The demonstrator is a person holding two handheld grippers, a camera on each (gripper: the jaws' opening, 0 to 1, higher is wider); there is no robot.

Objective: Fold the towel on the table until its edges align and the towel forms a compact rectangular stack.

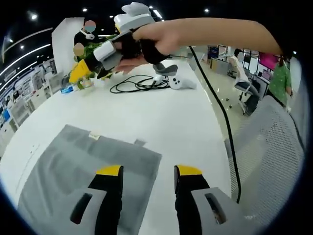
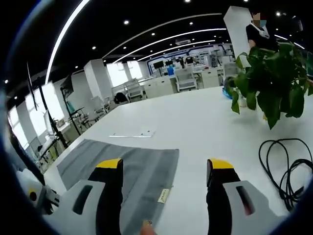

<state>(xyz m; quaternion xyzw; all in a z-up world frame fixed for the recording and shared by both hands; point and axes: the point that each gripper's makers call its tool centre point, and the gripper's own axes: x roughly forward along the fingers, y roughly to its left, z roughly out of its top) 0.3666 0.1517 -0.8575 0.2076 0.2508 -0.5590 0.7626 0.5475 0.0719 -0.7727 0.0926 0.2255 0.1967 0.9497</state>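
Lying flat on the white counter (image 1: 146,117), grey towel (image 1: 88,166) spread below both claws, left claw (image 1: 148,171) jaws apart and empty, right claw (image 2: 165,164) jaws apart above towel, black cable (image 2: 286,164) coiled beside potted plant (image 2: 271,83).

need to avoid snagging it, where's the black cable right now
The black cable lies coiled on the white table beyond the grey towel in the left gripper view, next to a white controller. In the right gripper view it sits far right, below the plant.
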